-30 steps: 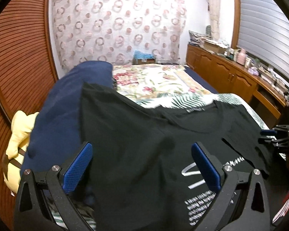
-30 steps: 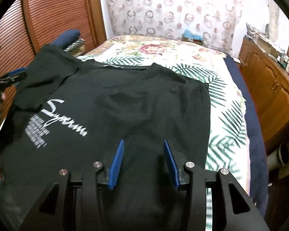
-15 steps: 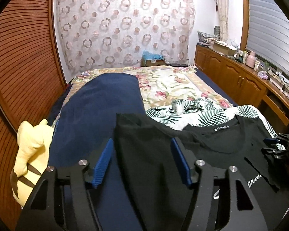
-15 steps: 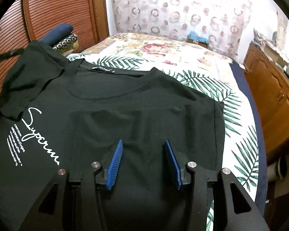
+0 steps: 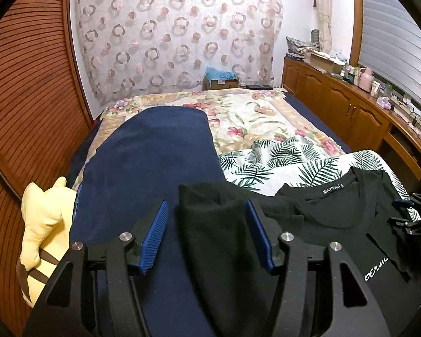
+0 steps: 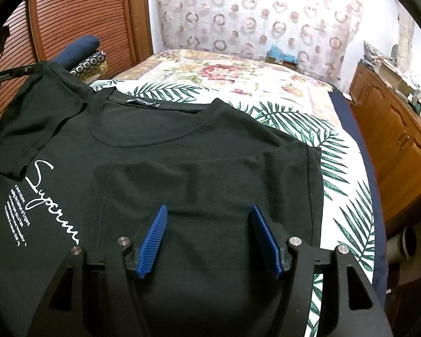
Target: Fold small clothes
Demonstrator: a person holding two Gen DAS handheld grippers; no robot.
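With the black T-shirt (image 6: 182, 168) spread on the bed (image 6: 266, 84), my left gripper (image 5: 207, 233), jaws apart around its sleeve, should clench fully before folding inward, while my released right gripper (image 6: 209, 236) hovers, ready to flatten the body.

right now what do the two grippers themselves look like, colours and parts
Both match. The left gripper and right gripper each have a matte black frame with triangular cut-outs, round silver bolt heads, and two flat fingers faced with ribbed blue pads. From the right wrist view, the other gripper's black body shows small white lettering. No cables, hands or sleeves are visible.
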